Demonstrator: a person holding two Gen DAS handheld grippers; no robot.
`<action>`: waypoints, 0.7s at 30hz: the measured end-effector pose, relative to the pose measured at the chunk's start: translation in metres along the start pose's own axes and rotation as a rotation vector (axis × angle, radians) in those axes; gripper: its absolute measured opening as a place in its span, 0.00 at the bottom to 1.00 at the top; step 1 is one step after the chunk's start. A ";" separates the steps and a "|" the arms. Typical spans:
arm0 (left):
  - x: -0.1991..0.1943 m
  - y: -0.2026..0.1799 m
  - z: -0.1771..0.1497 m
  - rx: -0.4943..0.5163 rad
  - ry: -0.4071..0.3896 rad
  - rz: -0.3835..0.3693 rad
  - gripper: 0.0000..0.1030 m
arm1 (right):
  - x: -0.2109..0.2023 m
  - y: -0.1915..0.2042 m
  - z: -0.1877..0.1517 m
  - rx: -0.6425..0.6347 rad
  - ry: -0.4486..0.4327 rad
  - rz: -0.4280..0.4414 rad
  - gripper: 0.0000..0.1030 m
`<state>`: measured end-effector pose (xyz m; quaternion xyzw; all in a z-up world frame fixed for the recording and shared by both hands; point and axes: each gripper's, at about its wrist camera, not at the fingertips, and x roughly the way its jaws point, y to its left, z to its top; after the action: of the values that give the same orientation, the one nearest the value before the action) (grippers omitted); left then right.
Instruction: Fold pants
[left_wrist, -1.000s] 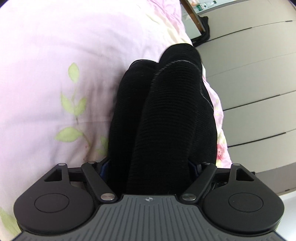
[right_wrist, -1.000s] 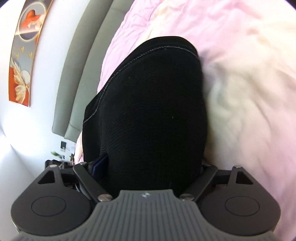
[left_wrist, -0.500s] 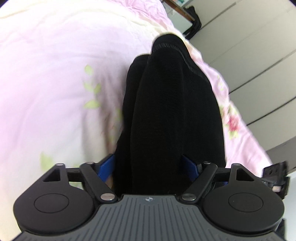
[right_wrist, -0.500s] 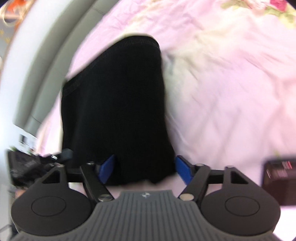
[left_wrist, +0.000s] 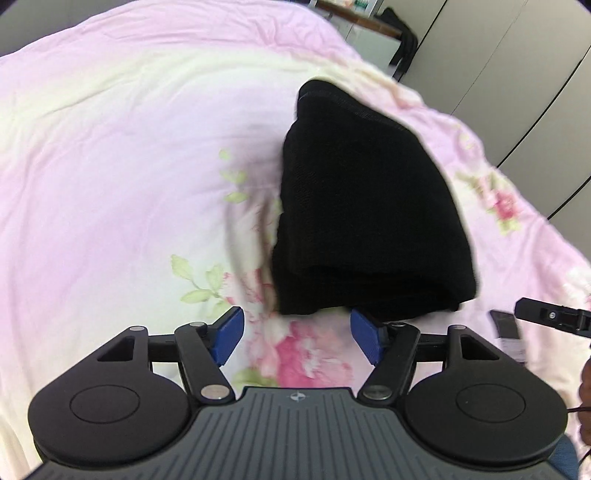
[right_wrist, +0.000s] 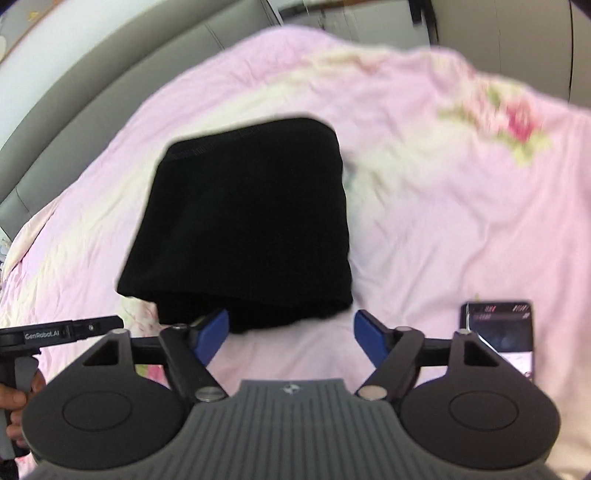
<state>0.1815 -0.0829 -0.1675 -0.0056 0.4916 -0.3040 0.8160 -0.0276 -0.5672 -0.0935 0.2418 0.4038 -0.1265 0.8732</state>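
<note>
And the black pants (left_wrist: 373, 218) lie as a folded bundle on the pink floral bedspread (left_wrist: 122, 155), just ahead of both tools. By the look of it the last fold is laid and this is the release step. The left gripper (left_wrist: 297, 334) has its blue pads spread, though its jaws have just been closing a little, and nothing sits between them: the bundle's near edge lies just beyond the tips. The right gripper (right_wrist: 291, 334) is spread too, its jaws just opening further, clear of the cloth in front.

The bundle's long axis runs away from the tools, thick fold edge nearest, stitched hem (right_wrist: 236, 142) at the far end. In the left view it leans up and to the left.

A phone (right_wrist: 498, 336) lies to the right of the right tool.

Next move, I'd say: either tidy the layered near edge or call it finished.
</note>
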 end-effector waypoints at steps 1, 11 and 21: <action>-0.009 -0.005 -0.001 -0.004 -0.012 -0.005 0.85 | -0.011 0.009 0.000 -0.012 -0.031 -0.010 0.78; -0.056 -0.057 -0.009 0.093 -0.045 0.120 0.93 | -0.066 0.122 -0.018 -0.058 -0.184 -0.083 0.95; -0.086 -0.070 -0.025 0.092 -0.131 0.120 0.93 | -0.093 0.174 -0.046 -0.143 -0.230 -0.180 0.95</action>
<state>0.0984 -0.0896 -0.0899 0.0414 0.4222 -0.2758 0.8625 -0.0446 -0.3923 0.0082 0.1260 0.3292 -0.2018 0.9138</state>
